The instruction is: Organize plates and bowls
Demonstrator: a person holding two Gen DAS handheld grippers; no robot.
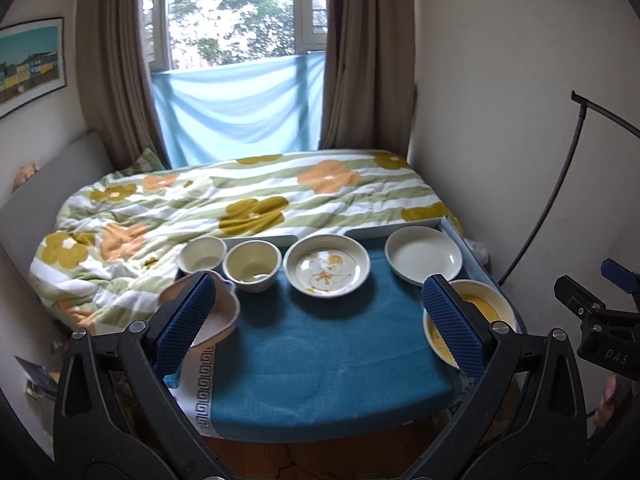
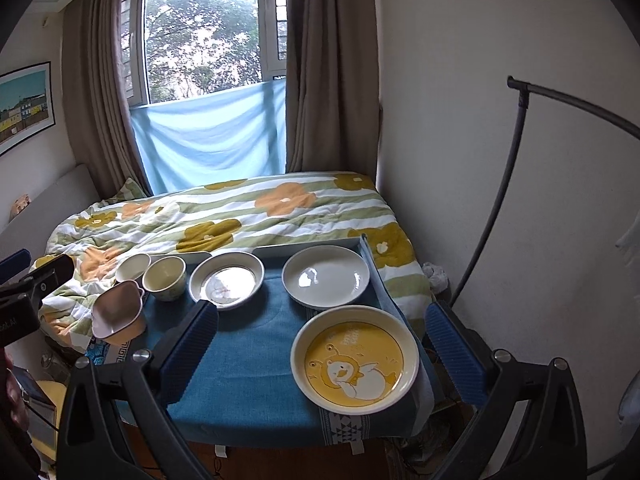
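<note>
Both tools are open and hold nothing: the left tool (image 1: 320, 320) and the right tool (image 2: 324, 348) hang above the near edge of the tabletop (image 2: 248, 368), which a blue cloth covers. Nearest, on the right side, lies the yellow duck plate (image 2: 355, 364). On the left edge a pink bowl (image 2: 118, 314) stands tilted. Behind them, in one row from left to right, stand a small white bowl (image 1: 202, 255), a cream bowl (image 1: 252, 265), a deep plate with a drawing (image 1: 326, 266) and a plain white plate (image 1: 423, 255). Farther back is the bed with a flowered blanket (image 1: 248, 200), then the window (image 1: 236, 12).
</note>
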